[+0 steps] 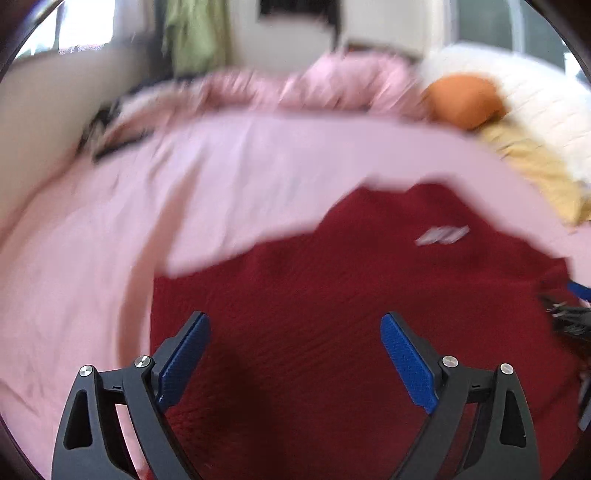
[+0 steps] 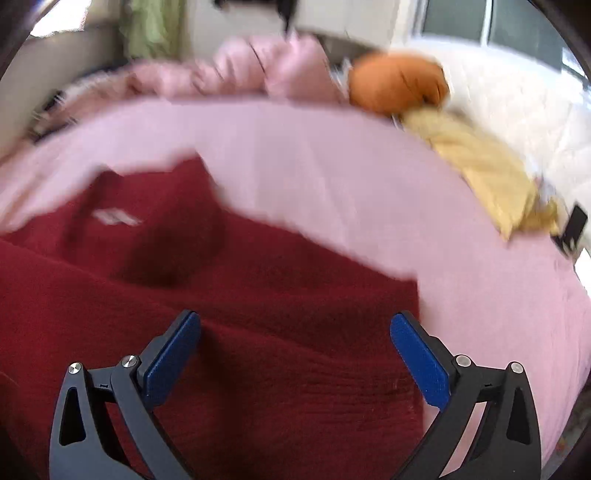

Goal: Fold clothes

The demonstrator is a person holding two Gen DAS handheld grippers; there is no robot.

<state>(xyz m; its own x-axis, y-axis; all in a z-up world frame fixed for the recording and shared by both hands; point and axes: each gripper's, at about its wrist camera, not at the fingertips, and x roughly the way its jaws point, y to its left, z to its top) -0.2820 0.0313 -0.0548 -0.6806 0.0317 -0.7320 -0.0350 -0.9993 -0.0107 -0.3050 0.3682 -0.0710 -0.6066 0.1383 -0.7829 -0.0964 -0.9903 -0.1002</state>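
Observation:
A dark red knitted garment [image 1: 314, 295] lies spread on the pink bed sheet [image 1: 110, 229], a small white label [image 1: 441, 234] showing near its collar. My left gripper [image 1: 295, 325] hovers over the garment with its blue pads wide apart and nothing between them. In the right wrist view the same red garment [image 2: 258, 350] fills the lower half, with a fold across it and the label [image 2: 114, 218] at upper left. My right gripper [image 2: 295, 325] is open above the cloth, empty. Both views are blurred.
An orange bundle [image 1: 465, 101] and a yellow cloth [image 1: 532, 166] lie at the far right of the bed beside a white quilt [image 1: 535, 85]. A crumpled pink blanket [image 1: 332, 81] runs along the far side. A green cloth [image 1: 195, 33] hangs on the wall.

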